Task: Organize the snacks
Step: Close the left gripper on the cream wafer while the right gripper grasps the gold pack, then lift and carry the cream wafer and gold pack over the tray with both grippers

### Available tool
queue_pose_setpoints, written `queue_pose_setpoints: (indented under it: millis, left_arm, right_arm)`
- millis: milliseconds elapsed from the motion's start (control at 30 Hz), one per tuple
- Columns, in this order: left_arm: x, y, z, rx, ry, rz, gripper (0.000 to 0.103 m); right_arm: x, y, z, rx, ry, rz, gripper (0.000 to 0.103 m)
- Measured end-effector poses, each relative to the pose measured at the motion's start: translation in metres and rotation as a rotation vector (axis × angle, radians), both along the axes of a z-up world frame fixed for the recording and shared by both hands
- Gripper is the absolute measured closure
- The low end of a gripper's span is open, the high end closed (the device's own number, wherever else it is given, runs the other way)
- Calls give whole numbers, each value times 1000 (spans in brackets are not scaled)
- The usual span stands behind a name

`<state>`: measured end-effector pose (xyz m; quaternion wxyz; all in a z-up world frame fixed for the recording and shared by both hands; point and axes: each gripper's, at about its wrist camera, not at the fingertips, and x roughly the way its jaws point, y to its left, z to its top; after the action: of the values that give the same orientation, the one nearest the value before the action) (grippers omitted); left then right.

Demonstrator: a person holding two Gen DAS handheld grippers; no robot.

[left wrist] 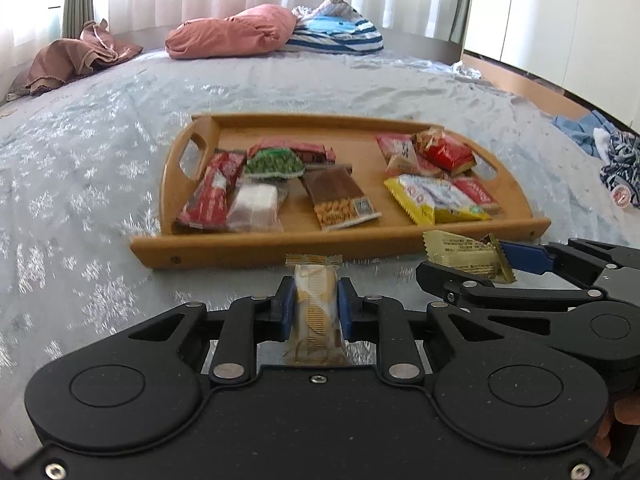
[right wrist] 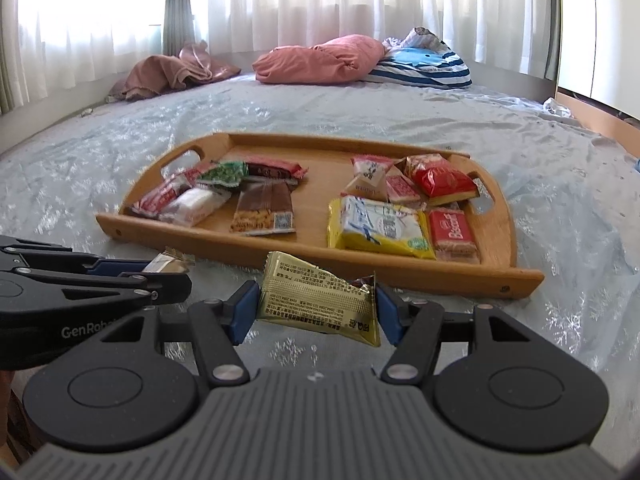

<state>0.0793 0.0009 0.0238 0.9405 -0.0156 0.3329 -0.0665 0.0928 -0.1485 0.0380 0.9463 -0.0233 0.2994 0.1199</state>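
**Two snacks in hand at the edge of the tray**

Nearest me, at 6 o'clock in each wrist view, my grippers hang over the pale blue bedspread (right wrist: 560, 184). My left gripper (left wrist: 316, 300) is closed tight on a slim wafer packet (left wrist: 316, 308), held upright between the blue pads. My right gripper (right wrist: 316, 304), jaws about half apart, pinches a gold foil packet (right wrist: 320, 300) by its two ends; in the left view it sits at 3 o'clock. Just beyond both, at the centre, lies the wooden tray (right wrist: 400, 272). At its 9 o'clock end lie the red, white, green and brown bars; the nut bar (left wrist: 340, 196) is near the middle. At its 3 o'clock end are the yellow packet (right wrist: 376, 228) and red biscuit packs. Farther off, at 12 o'clock, a pink pillow (left wrist: 232, 32) and a striped bundle (left wrist: 336, 32) rest below the white curtains (right wrist: 320, 4).
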Motion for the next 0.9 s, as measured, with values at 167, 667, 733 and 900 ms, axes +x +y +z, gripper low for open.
queue_pose_setpoints:
  millis: [167, 667, 733, 900]
  left_arm:
    - [5, 4, 12, -11, -14, 13, 82]
    - [1, 11, 13, -8, -38, 14, 53]
    - [-2, 12, 7, -13, -25, 14, 53]
    - [-4, 11, -6, -19, -5, 13, 51]
  right_arm:
    - [7, -2, 9, 24, -8, -6, 38]
    - [12, -2, 19, 24, -29, -4, 38]
    - [10, -2, 15, 19, -18, -5, 38]
    - [2, -3, 8, -11, -11, -2, 38]
